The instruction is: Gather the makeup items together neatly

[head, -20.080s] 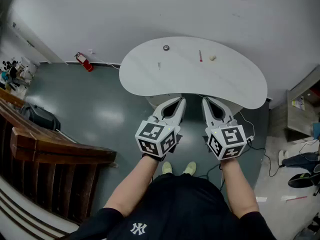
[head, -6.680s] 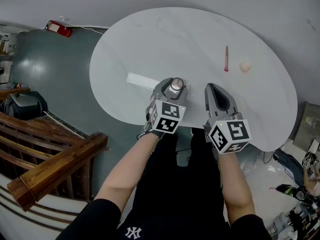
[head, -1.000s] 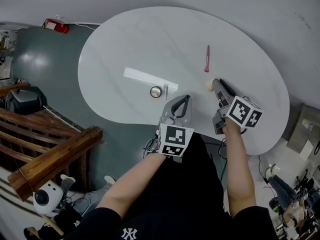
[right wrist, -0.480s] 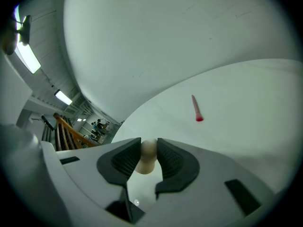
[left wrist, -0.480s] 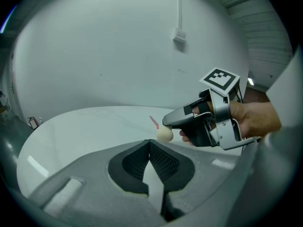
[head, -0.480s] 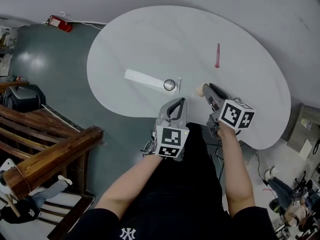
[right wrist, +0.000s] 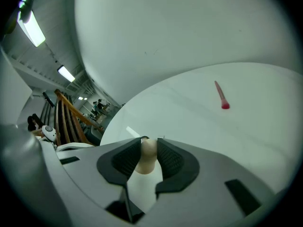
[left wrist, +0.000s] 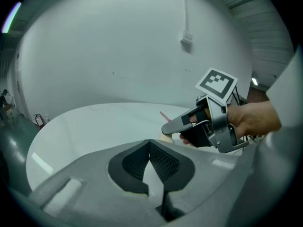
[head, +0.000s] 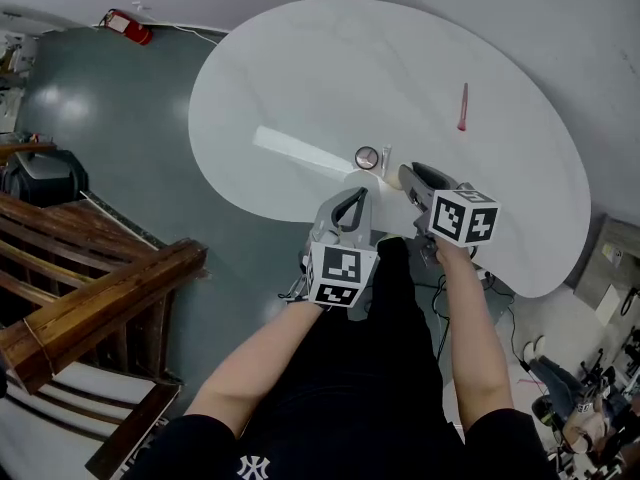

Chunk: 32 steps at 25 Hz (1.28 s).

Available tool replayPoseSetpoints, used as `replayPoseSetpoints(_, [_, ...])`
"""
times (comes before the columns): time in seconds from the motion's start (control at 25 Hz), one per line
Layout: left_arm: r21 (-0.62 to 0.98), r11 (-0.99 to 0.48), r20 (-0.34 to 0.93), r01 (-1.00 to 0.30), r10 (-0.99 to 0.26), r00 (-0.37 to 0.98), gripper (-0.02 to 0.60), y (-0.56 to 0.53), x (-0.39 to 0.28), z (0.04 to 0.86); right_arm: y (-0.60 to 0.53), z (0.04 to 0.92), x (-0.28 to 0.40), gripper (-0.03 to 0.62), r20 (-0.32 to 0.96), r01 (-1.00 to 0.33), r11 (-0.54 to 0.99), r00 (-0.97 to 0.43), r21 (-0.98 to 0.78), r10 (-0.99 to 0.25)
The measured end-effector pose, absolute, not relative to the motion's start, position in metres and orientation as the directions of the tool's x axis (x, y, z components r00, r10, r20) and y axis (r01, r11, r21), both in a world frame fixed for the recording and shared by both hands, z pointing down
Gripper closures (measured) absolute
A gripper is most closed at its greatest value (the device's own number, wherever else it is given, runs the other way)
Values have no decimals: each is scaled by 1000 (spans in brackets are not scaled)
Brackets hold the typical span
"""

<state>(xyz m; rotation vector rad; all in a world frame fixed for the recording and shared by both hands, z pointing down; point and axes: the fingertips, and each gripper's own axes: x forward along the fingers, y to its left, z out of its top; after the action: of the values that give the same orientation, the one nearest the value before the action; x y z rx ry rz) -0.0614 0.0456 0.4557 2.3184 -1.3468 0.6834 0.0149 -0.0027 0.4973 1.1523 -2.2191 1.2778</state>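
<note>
table (head: 300, 58): white, kidney-shaped; most of the top bare, a bright streak of reflected light across the left half.
left gripper (head: 347, 201): jaws closed pad to pad, nothing between them; tip at the table's near edge, pointing down and forward.
right gripper (head: 408, 176): jaws partly apart and clamped on the makeup sponge; tip over the near edge, to the right of the left gripper.
makeup sponge (right wrist: 147, 156): beige, egg-shaped, pinched between both pads, rounded end reaching the fingertips; contact with the table top cannot be told.
round jar (head: 367, 157): small, flat, pale lid with dark rim; on the table close to the near edge, just left of the right gripper's tip.
slim pale piece (head: 386, 158): just beside the round jar on its right; too small to identify.
pink stick (head: 463, 108): thin, with a rounded red end; alone toward the far right edge, well apart from the other items.
surroundings: red fire extinguisher (head: 125, 25) on the floor by the wall; wooden railing (head: 90, 298) at left.
</note>
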Motion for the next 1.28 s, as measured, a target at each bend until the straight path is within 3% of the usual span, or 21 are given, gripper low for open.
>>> replayPoseSetpoints(0.88, [111,-435,613,-894,-678,406,572,25,-55,480,-22,549,7,461,733,-766,405,-623,-499,-274])
replayPoseSetpoints(1.28, [113,-421,623,-900,-676,394,572,19,-56,485,-28,554,9,419,720,-760,363,-639,-539,-270])
